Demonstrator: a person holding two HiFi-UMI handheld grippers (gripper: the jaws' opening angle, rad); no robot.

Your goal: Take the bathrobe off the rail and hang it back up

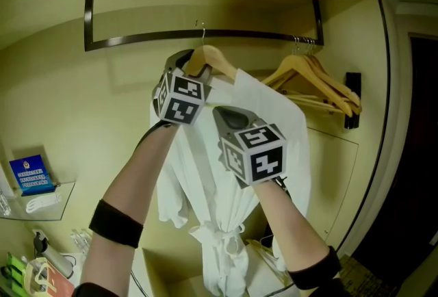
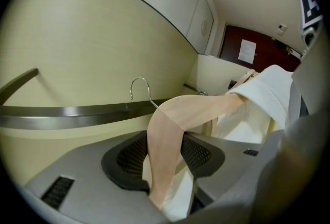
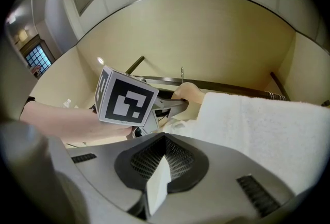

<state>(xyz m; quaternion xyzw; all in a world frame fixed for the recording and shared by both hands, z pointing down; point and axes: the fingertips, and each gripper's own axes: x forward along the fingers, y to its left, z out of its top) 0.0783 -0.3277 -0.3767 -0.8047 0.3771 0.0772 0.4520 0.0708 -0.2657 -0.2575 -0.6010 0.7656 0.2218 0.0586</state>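
Bathrobe (image 1: 295, 152) of white terry, draped over a wooden hanger (image 1: 215, 59) right under the rail (image 1: 260, 33), with the knotted belt (image 1: 222, 237) far below the rail. Soft and limp, probably with real weight in so much thick cloth. Keeps no shape of its own, and likely sags or slips off a shoulder if hauled by the cloth alone. Stiff, smooth and light, by contrast, the hanger: the sound place to take hold, close under the metal hook (image 1: 201, 30), to carry the load near its balance and steer the hook over the rail.

Just so with the left gripper (image 2: 166, 163): jaws partway apart and clamped on the hanger's arm just below the hook, with a bit of robe collar pinched in beside the wood. Lower beneath the rail, the right gripper (image 3: 159, 176): jaws closed tight on a thin fold of robe cloth, enough to steady the drape but hardly a grip to lift by.

Hook up at rail height; cannot tell whether resting on the rail or just clear of it. Spare wooden hangers (image 1: 321, 80) farther along, at the rail's right end, apart from the robe.
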